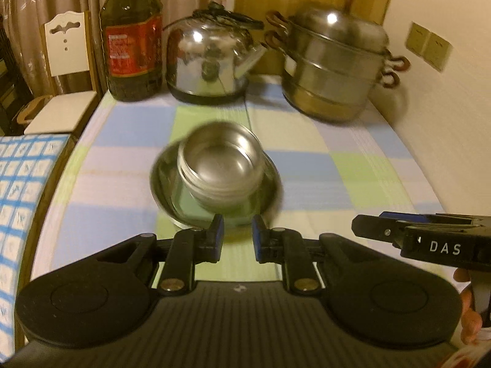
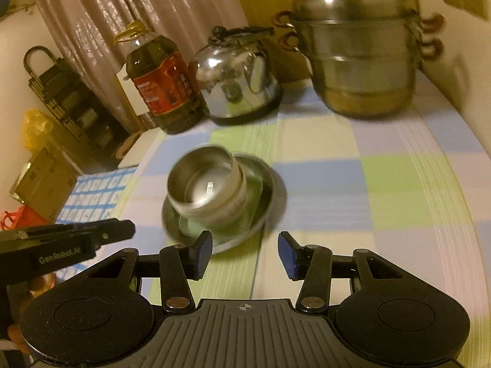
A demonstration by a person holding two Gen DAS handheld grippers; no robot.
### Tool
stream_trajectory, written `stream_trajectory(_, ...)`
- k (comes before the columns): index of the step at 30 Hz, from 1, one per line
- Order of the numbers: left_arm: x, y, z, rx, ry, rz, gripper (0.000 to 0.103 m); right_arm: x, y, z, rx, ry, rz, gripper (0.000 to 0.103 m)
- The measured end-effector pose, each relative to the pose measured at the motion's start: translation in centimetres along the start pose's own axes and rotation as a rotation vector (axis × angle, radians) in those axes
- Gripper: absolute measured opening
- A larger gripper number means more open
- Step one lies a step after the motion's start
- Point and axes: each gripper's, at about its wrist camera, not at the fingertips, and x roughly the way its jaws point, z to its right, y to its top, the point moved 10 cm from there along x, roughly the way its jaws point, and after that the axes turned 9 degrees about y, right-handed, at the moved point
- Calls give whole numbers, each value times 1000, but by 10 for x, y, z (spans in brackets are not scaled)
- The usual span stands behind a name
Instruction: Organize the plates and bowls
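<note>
Stacked steel bowls stand inside a shallow steel plate in the middle of the checked tablecloth. My left gripper hovers just in front of the plate, its blue pads a small way apart with nothing between them. The right gripper reaches in from the right edge, side-on. In the right wrist view the bowls and plate lie ahead and slightly left. My right gripper is open and empty, its left pad over the plate's near rim. The left gripper shows at the left.
Along the back stand an oil bottle, a shiny kettle and a tiered steel steamer pot. A white chair and a blue-checked surface lie off the table's left edge. The wall runs along the right.
</note>
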Motion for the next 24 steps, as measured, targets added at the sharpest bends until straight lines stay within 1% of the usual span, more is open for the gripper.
stream_trajectory(7,-41,-53,43,2,-3,-15,17,-53,-47,16,-11,-33,-30,48)
stream_trajectory(15,-84,-111,86,22,-22,-31,17,-110,-98,27,-25,-40,-37,48)
stream_trajectory(19,-101,-129,100,22,-34,-36,17,-134,-120,28,-30,-41,-42,48)
stream_trajectory(24,-118,-143,116,36,-49,-25,17,-154,-135,29,-34,-48,-39,48)
